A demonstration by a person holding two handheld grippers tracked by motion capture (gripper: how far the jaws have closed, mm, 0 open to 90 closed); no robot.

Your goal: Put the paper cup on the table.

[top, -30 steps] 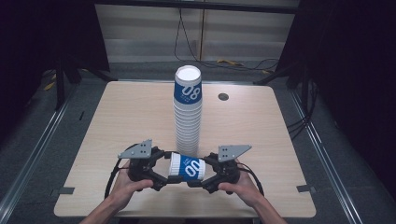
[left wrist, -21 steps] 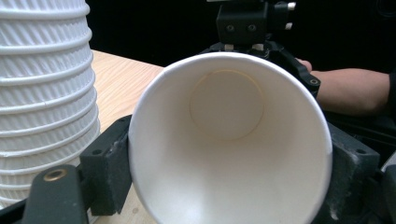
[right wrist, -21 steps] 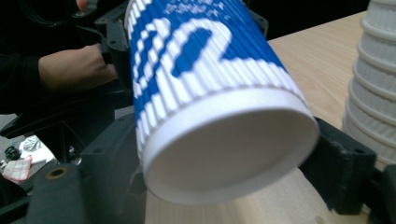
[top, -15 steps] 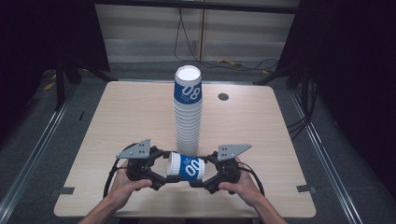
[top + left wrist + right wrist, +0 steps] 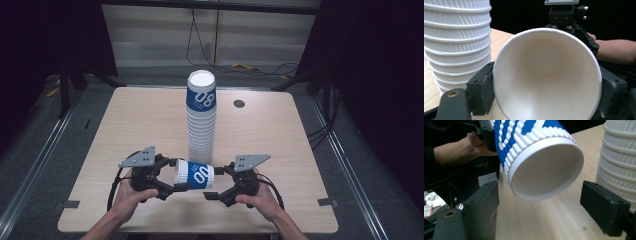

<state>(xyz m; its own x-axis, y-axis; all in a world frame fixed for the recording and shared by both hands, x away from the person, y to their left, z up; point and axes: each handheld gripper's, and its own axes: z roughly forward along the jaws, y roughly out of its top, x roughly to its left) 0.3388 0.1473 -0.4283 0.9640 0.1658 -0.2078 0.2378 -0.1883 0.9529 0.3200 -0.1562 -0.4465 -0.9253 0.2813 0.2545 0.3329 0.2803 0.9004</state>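
Your left gripper clamps the rim end of a blue-and-white ribbed paper cup, which lies on its side just above the table, near the middle of its front edge. Both pads press on the cup's mouth in the left gripper view. Your right gripper has just been opening: its jaws stand wide on either side of the cup's base, clear of it. The tall stack of cups stands upright just behind, at the table's centre.
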